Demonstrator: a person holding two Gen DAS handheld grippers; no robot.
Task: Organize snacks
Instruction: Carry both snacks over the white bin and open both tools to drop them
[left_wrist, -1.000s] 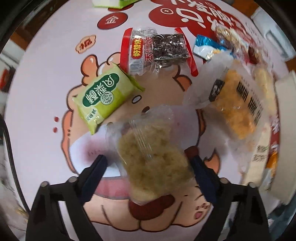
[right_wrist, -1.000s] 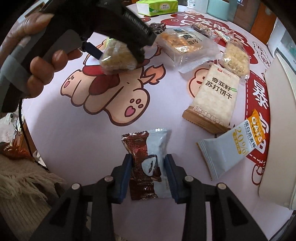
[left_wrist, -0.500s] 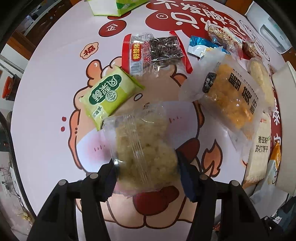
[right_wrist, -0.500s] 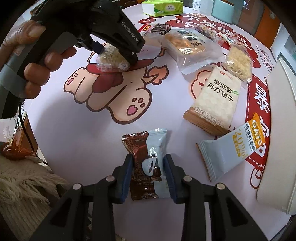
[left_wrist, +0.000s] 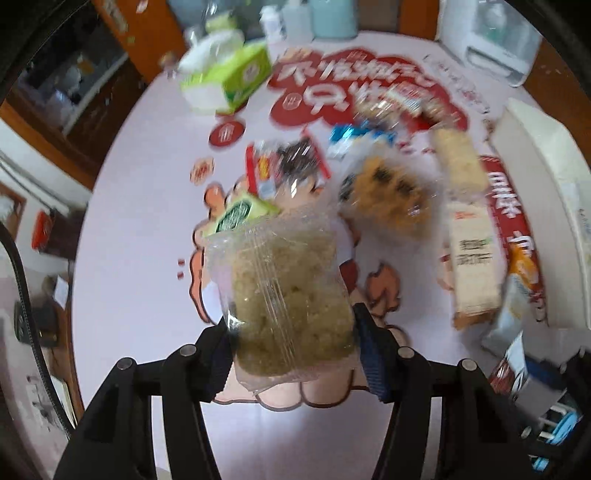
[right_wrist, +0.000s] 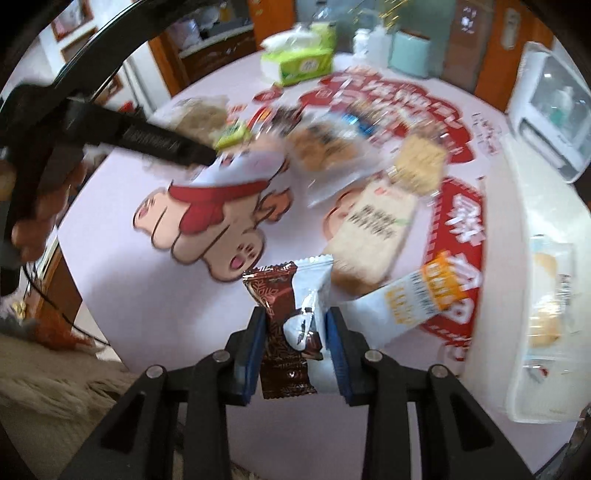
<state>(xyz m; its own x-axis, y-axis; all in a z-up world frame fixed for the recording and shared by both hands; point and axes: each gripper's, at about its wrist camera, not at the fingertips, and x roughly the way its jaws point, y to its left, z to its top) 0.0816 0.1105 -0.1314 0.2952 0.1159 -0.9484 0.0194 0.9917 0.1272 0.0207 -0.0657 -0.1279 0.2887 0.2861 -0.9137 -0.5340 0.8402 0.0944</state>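
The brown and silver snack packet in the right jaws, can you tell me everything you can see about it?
The brown and silver snack packet is a small shiny foil wrapper, brown with a faint pattern on one side and silvery white on the other, with zigzag crimped ends. It stands upright, a little crumpled in the middle, where the right gripper has its blue-padded jaws shut on both sides. It hangs over the pink printed tablecloth; nothing else seems to touch it.
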